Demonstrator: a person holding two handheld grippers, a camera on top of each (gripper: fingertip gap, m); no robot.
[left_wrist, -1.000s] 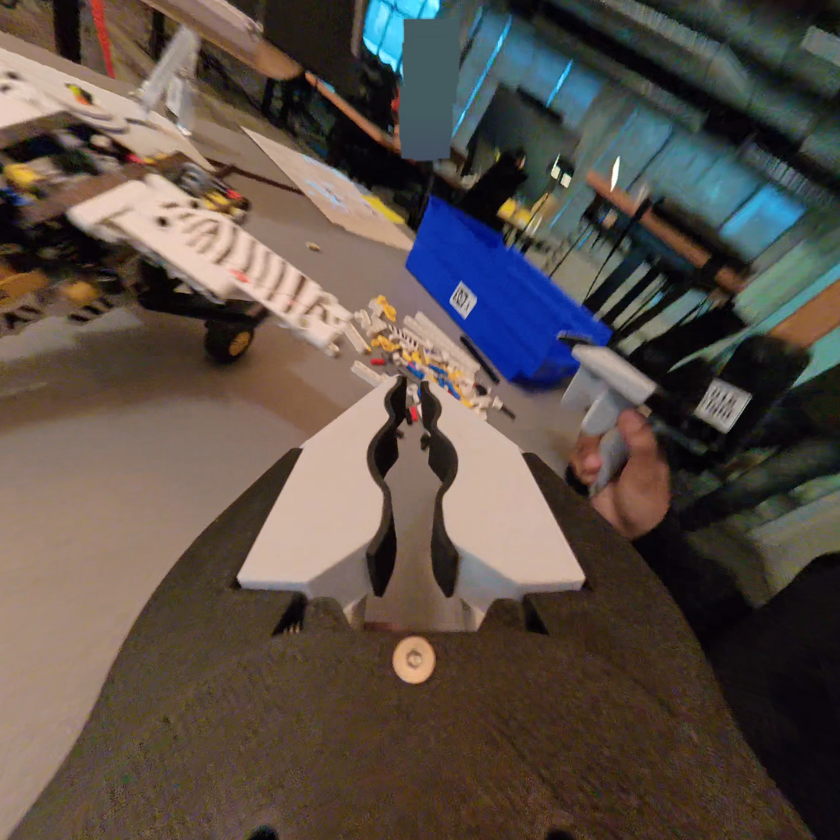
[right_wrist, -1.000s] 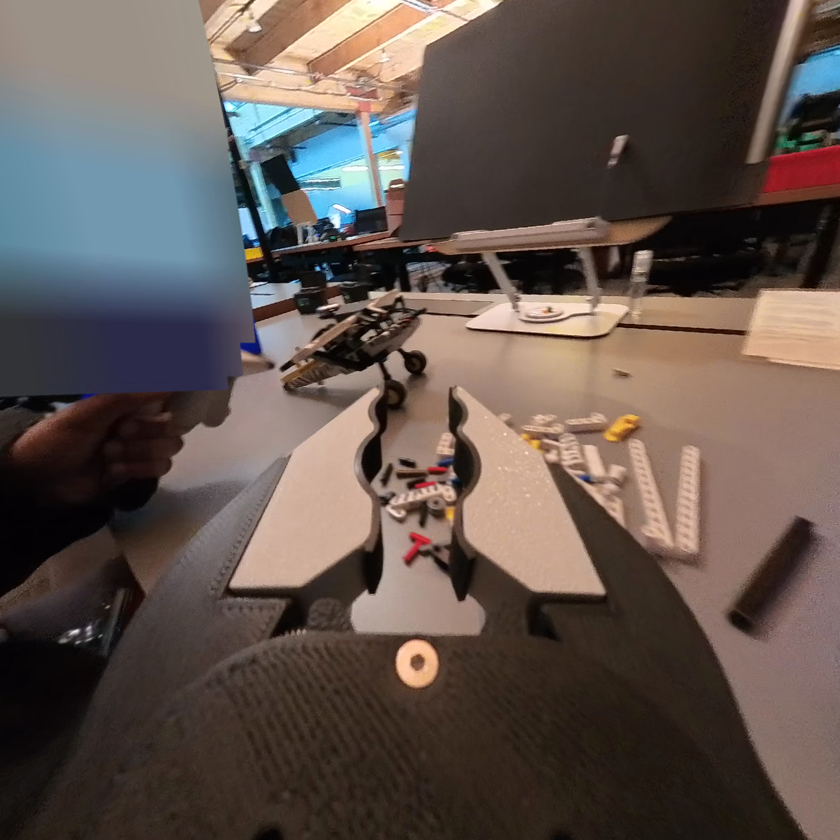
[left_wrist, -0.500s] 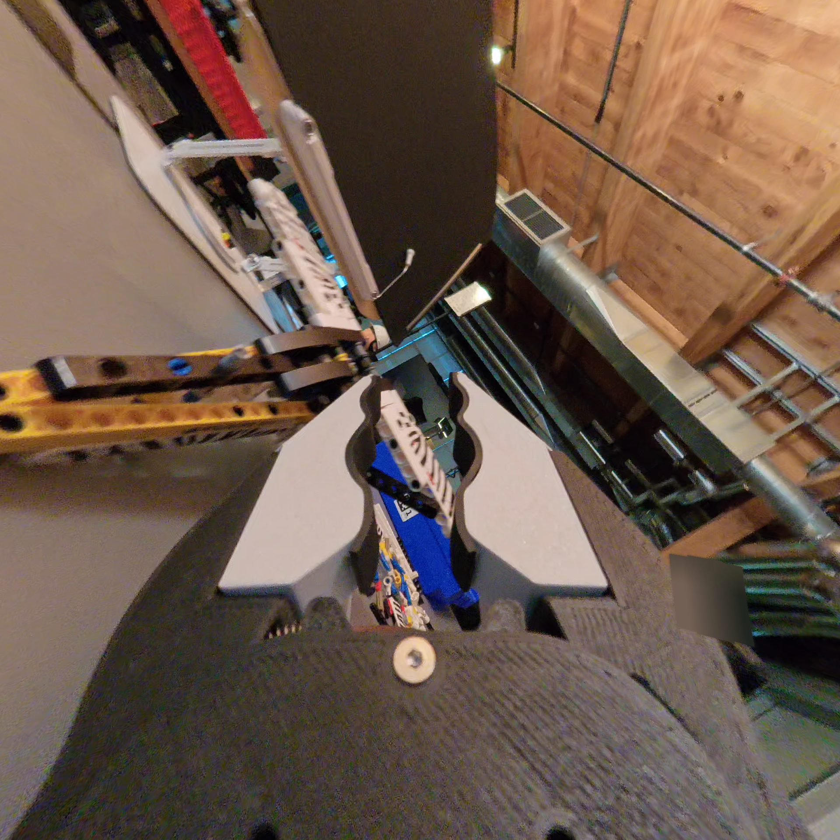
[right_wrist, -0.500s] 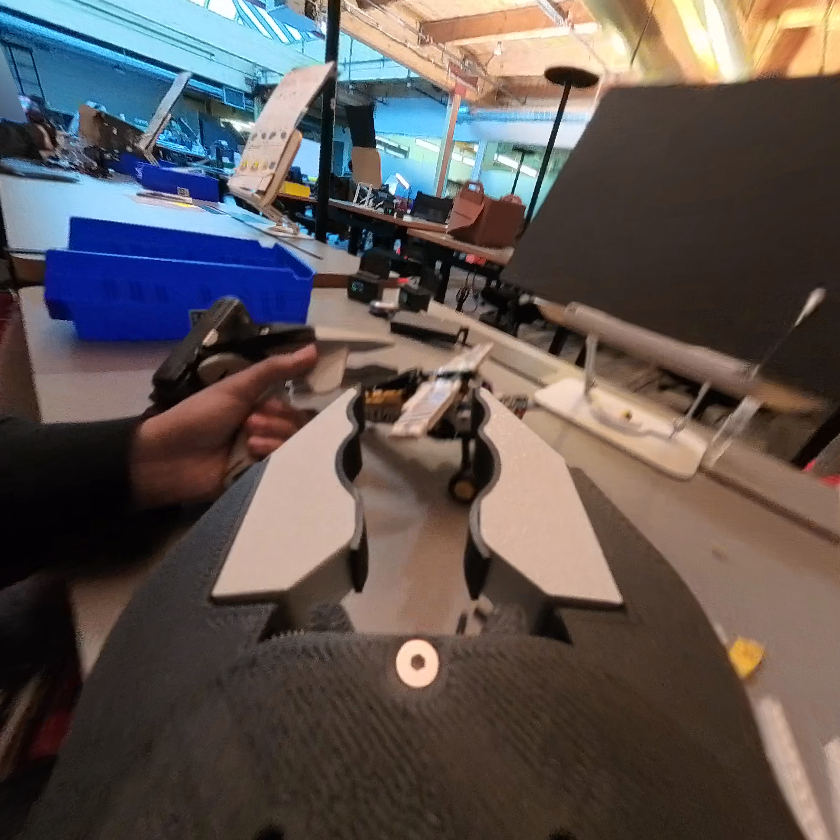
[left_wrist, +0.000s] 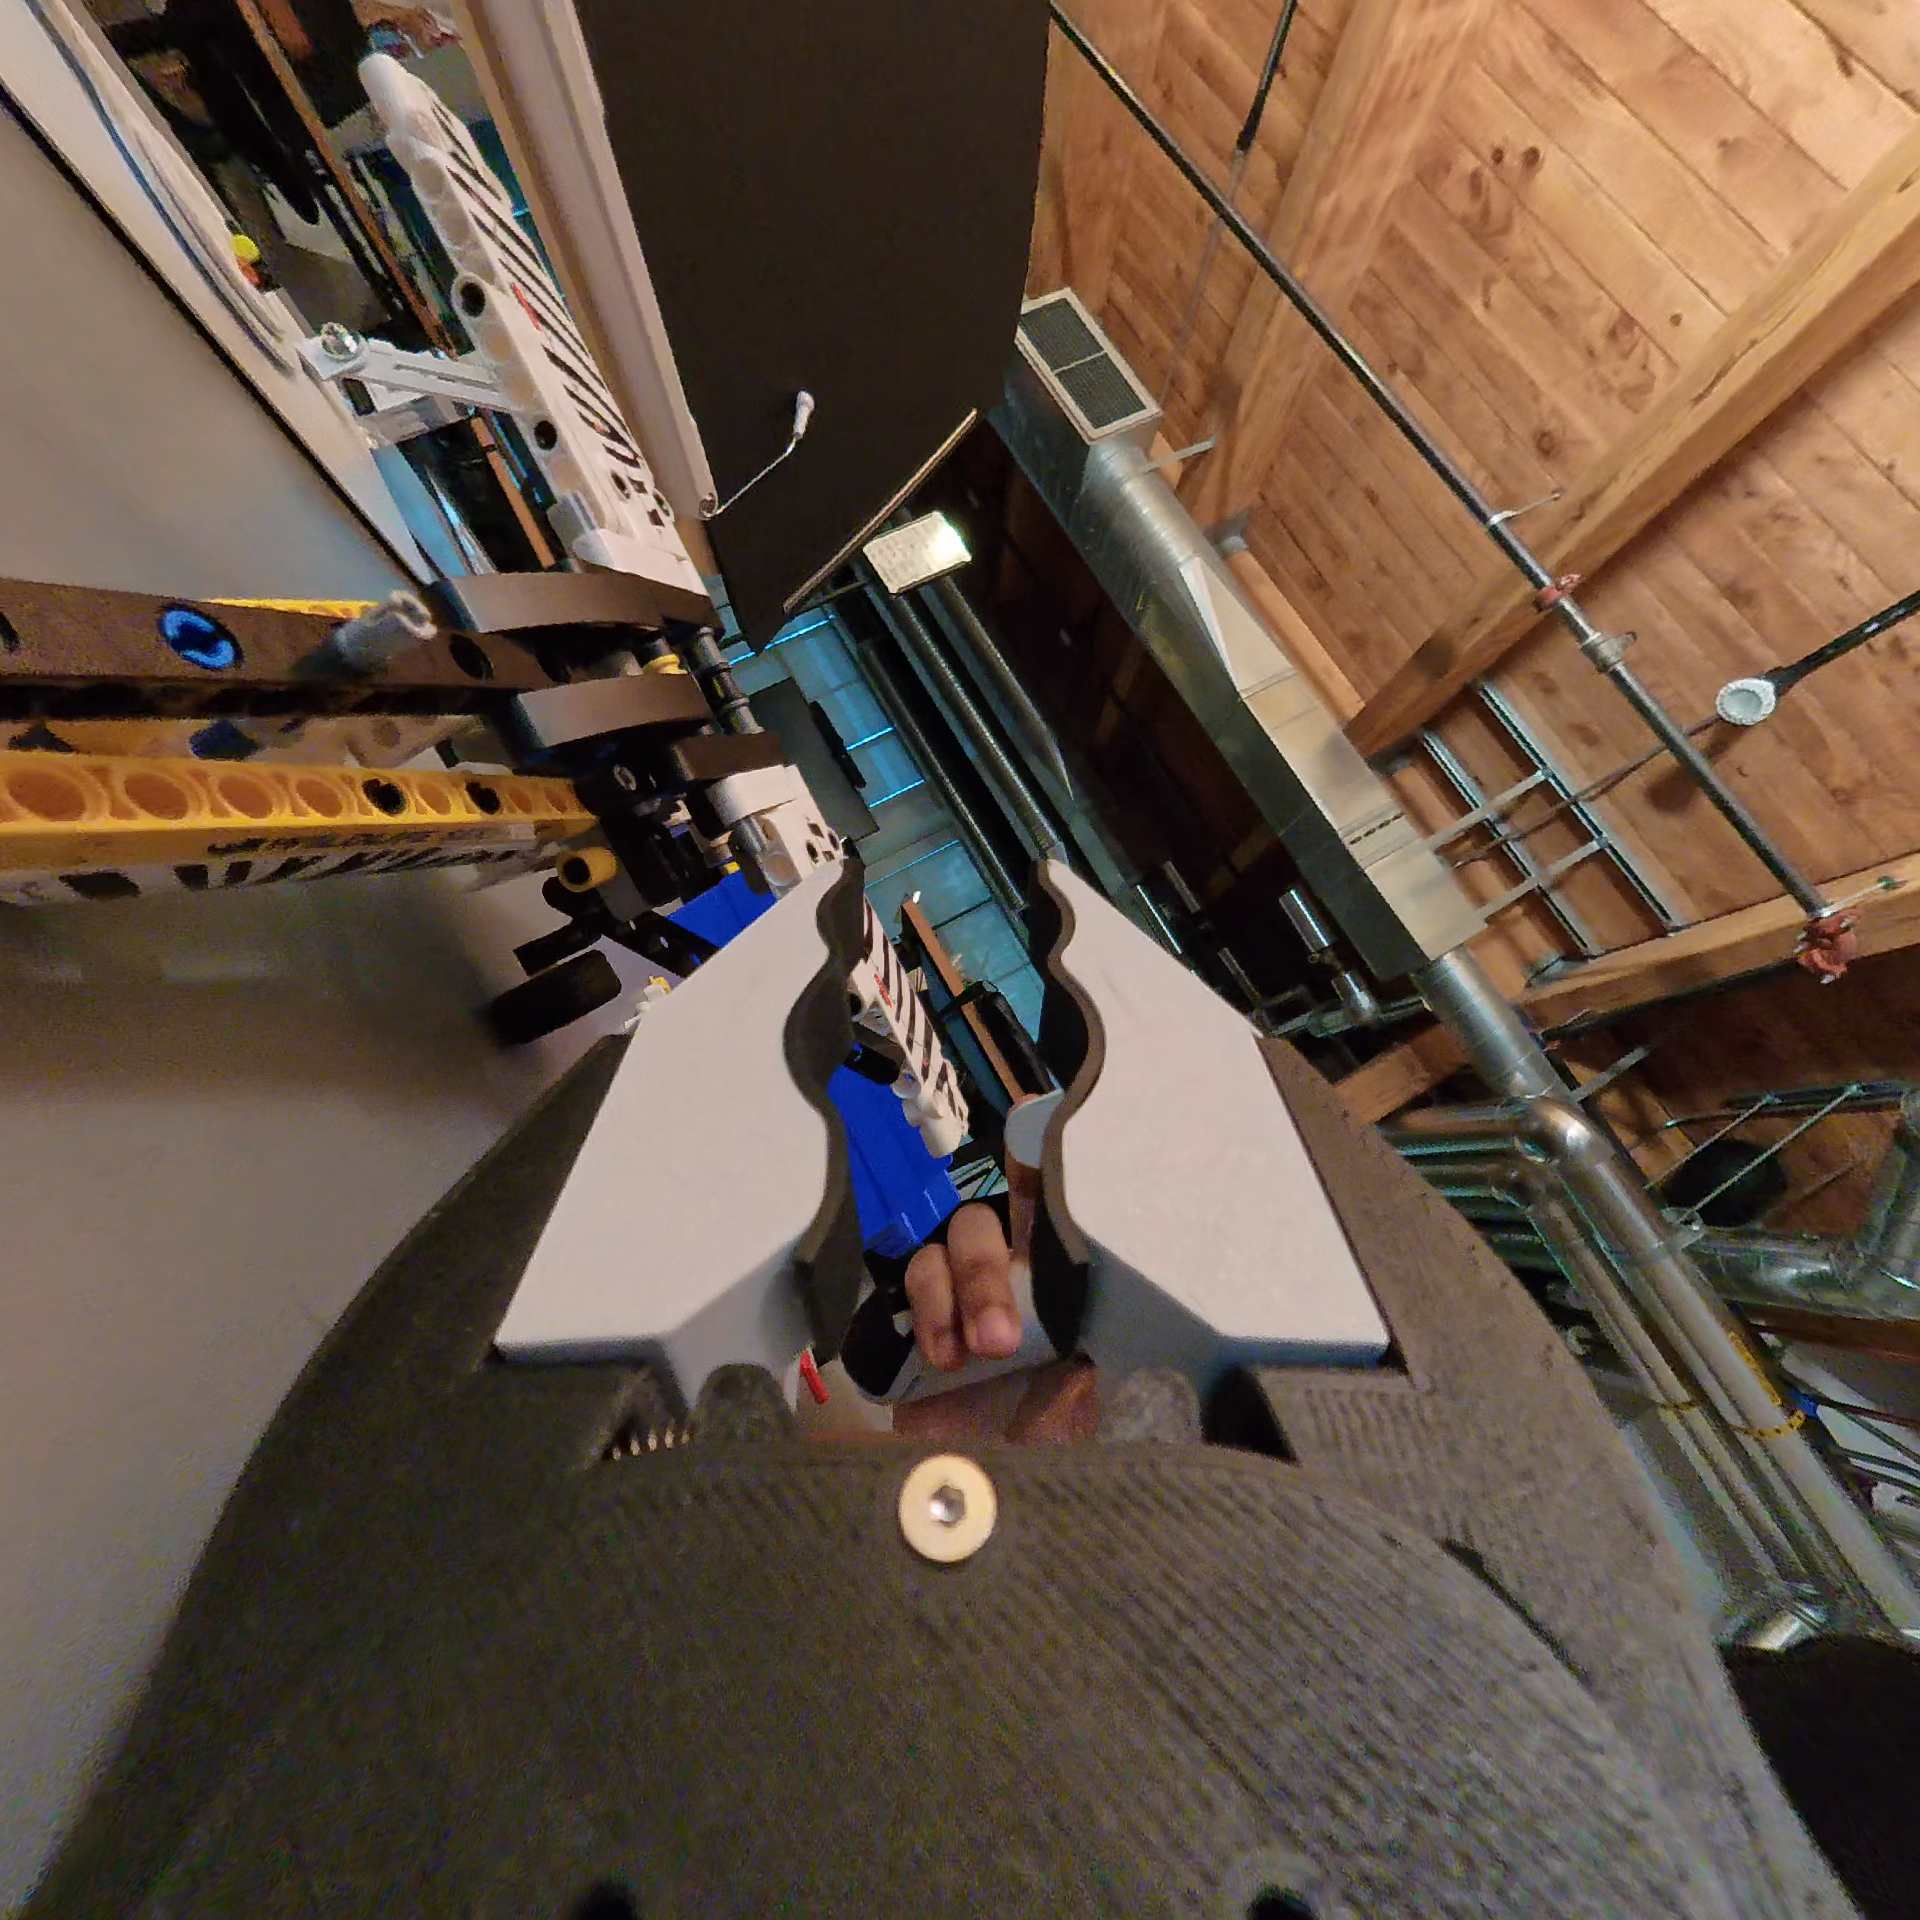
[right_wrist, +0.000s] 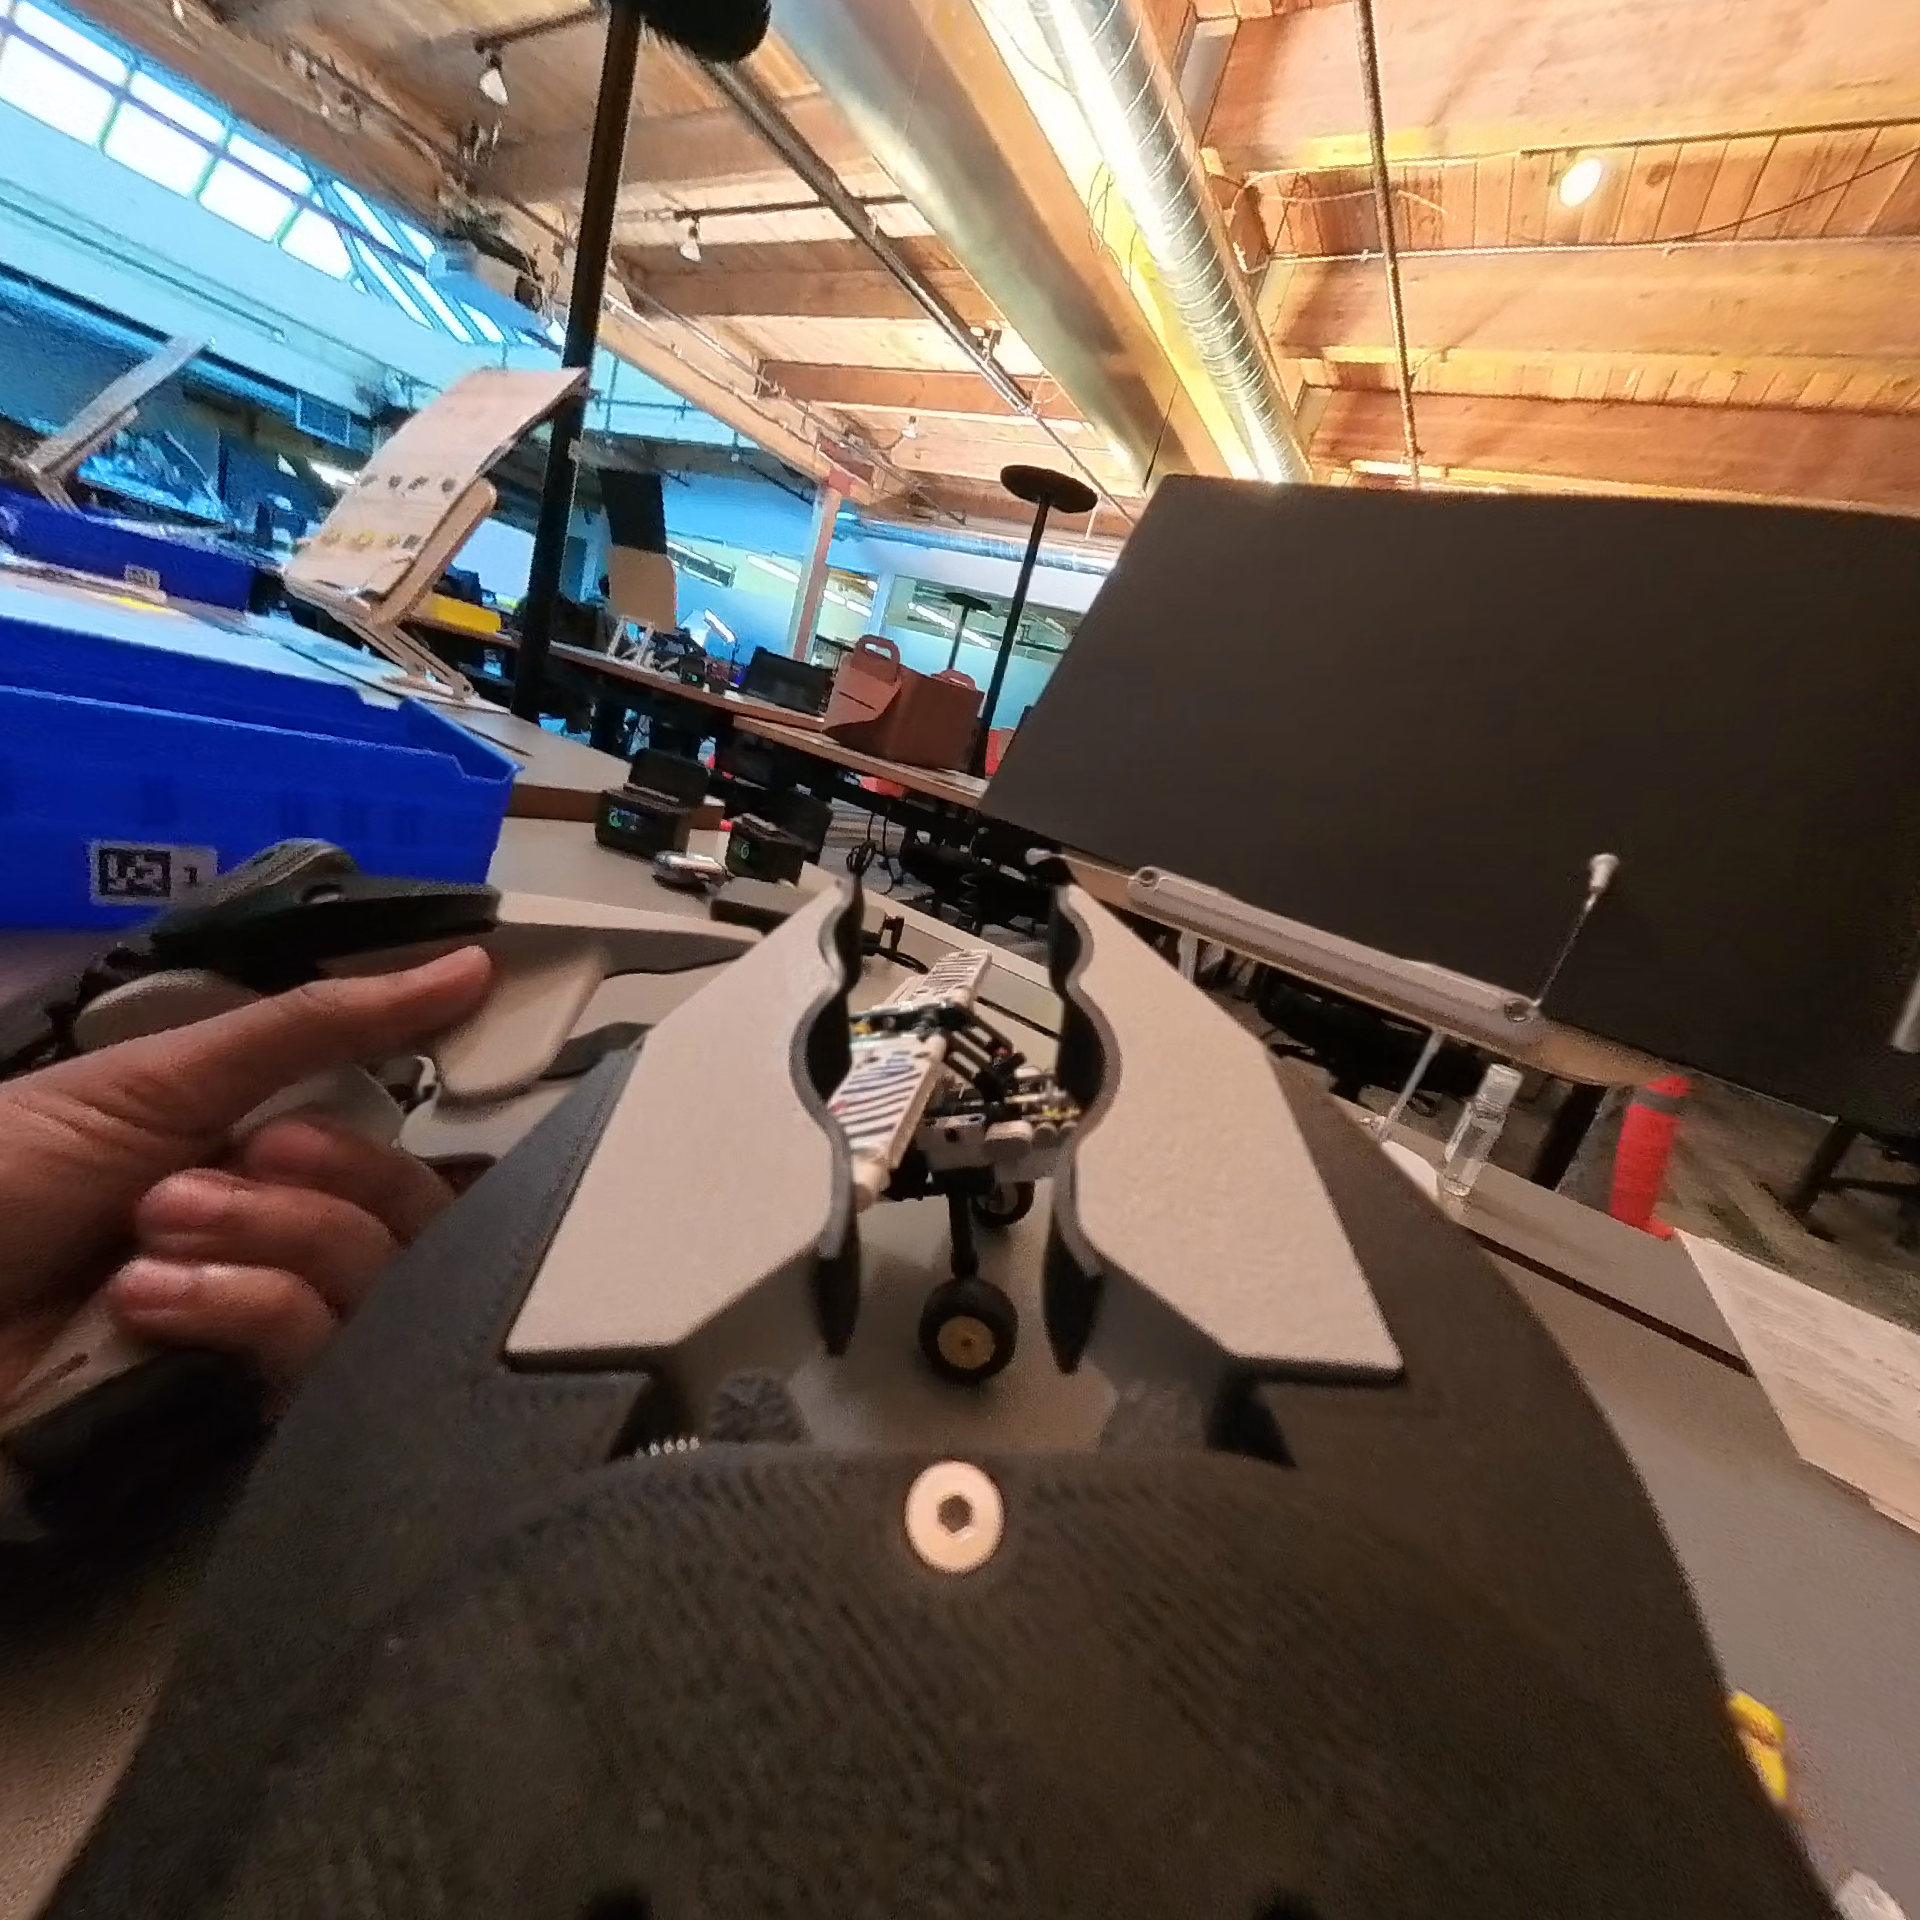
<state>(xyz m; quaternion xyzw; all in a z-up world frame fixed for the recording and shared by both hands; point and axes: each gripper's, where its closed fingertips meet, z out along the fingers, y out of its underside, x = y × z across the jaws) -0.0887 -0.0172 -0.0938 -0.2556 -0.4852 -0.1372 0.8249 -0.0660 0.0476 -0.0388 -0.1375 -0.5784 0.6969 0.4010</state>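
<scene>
Both views now off loose bricks; fingers spread, toy plane (right_wrist: 914, 1081) part-hidden btwn.

Timber ceiling (right_wrist: 1558, 260) (silver duct (right_wrist: 1174, 208) beneath) over grey tables (right_wrist: 1714, 1455).

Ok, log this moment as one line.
left hand-held gripper: open, beside brick model | right hand-held gripper: open, facing model's wheel | nothing held

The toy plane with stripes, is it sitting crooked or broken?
The toy plane sits tilted on the grey table, striped white wing slanting up and one small wheel down. Nothing looks broken. Both grippers stand open beside it, neither gripping it.
</scene>
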